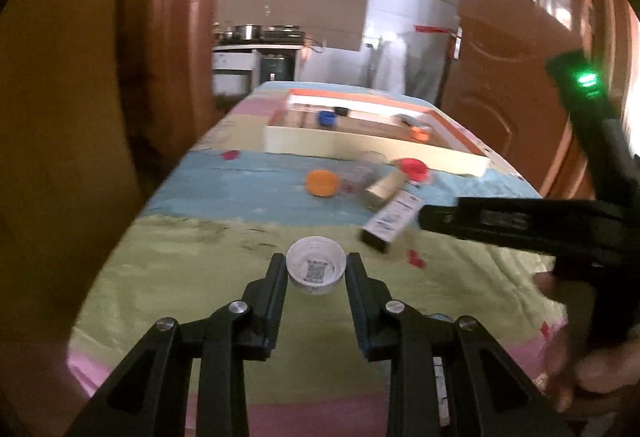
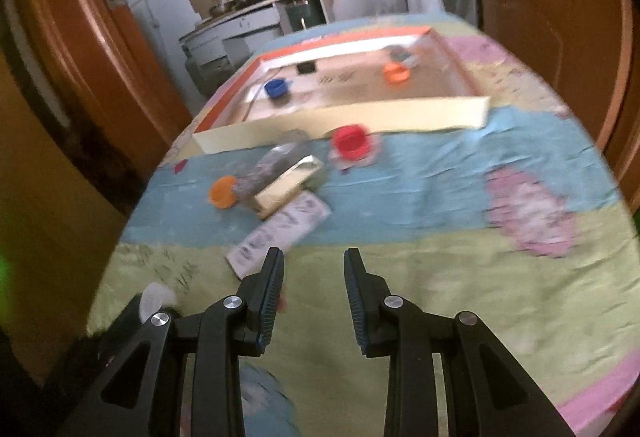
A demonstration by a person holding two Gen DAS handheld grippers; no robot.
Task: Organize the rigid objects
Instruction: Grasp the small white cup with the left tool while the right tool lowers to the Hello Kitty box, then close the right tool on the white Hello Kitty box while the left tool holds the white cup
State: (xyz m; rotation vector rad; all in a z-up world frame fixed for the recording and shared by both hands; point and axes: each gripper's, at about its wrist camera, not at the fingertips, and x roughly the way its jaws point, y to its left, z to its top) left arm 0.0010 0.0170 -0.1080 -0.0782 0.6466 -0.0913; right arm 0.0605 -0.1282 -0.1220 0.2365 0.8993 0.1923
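Note:
A white bottle cap (image 1: 316,271) lies open side up on the green part of the cloth, and my left gripper (image 1: 315,259) is shut on it, one fingertip against each side. The same white cap (image 2: 154,297) shows at the lower left of the right wrist view. My right gripper (image 2: 313,255) stands open over the cloth with nothing between its fingers; a white printed box (image 2: 280,233) lies just beyond its left fingertip. In the left wrist view the right gripper (image 1: 428,217) comes in from the right beside that printed box (image 1: 390,221).
On the blue band lie an orange cap (image 2: 222,191), a gold box (image 2: 288,189), a clear plastic piece (image 2: 272,165) and a red cap (image 2: 352,143). Behind them a shallow cardboard tray (image 2: 340,117) holds a blue cap (image 2: 278,89), an orange cap (image 2: 396,73) and a black item (image 2: 306,67). Doors flank the table.

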